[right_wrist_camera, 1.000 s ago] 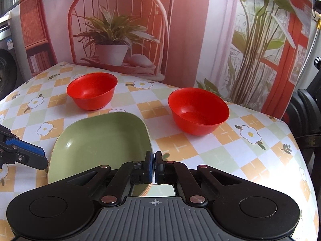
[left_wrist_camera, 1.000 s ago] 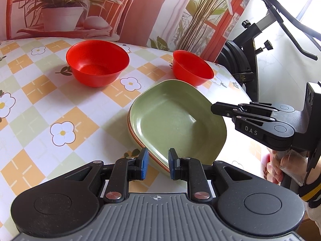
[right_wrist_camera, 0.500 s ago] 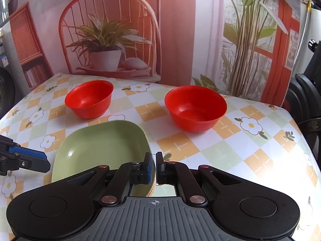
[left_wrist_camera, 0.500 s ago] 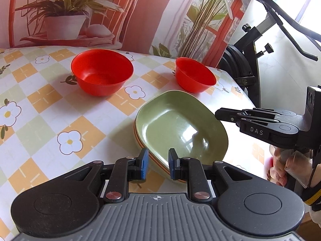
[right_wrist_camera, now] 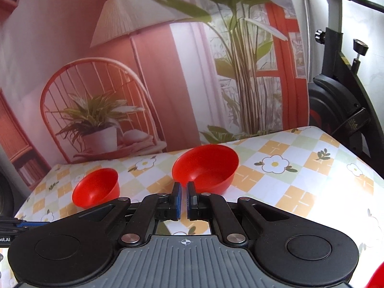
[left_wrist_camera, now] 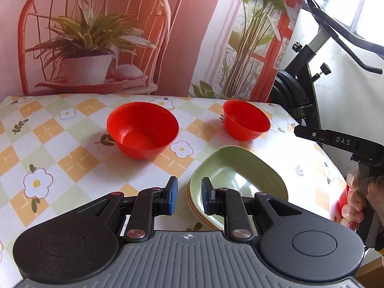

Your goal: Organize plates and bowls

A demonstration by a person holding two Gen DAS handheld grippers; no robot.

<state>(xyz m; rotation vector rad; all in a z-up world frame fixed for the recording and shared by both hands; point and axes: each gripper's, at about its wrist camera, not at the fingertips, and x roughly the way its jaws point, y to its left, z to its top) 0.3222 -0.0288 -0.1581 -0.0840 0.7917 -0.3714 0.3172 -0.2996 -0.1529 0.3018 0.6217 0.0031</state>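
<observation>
While we look along the left gripper point(left_wrist_camera: 187, 195), we see its blue-padded jaws standing apart with nothing between them, above the near left corner of the green plate point(left_wrist_camera: 236, 183). This plate lies on top of a stack, and orange rims point(left_wrist_camera: 194, 207) show under its edge. On the checked tablecloth point(left_wrist_camera: 72, 158) with printed flowers, one red bowl point(left_wrist_camera: 142, 130) stands upright to the left of the stack and a second red bowl point(left_wrist_camera: 246, 120) stands farther back on the right, both apart from the plates. At the right edge the right gripper point(left_wrist_camera: 300, 130) comes in sideways, and on its finger we can read the letters "DAS"; a hand point(left_wrist_camera: 357, 196) holds its handle. We cannot tell from this view how its jaws stand. From the right wrist view, the right gripper point(right_wrist_camera: 183, 198) has its jaws nearly together, with only a narrow gap and nothing held. Just past its tips stands the nearer red bowl point(right_wrist_camera: 206, 169), and the other bowl point(right_wrist_camera: 97, 187) is more to the left. At the lower left edge a part of the left gripper point(right_wrist_camera: 14, 225) shows, with white letters that read "bot.AI", cut by the border.
</observation>
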